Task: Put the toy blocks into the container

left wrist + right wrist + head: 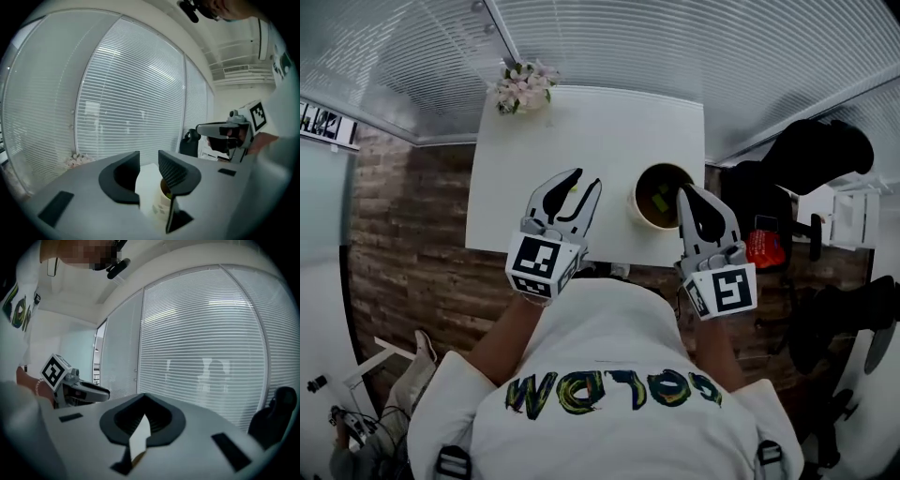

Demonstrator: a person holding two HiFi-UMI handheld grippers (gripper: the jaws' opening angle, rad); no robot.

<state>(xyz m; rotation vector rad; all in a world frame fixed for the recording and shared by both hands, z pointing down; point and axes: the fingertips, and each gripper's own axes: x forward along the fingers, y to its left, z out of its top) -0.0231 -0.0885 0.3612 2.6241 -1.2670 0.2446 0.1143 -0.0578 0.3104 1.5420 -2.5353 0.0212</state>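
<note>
Since the toy blocks (662, 198) lie as small greenish lumps inside the round, pale-walled container (642, 214) near the front edge of the smooth white worktop (581, 131), probably with none left to fetch, the left hand-held gripper (587, 178) hangs released, nothing between its ribbed dark pads (173, 171). Beside it the right hand-held gripper (685, 190) is clenched empty, tips meeting near the container's rim
</note>
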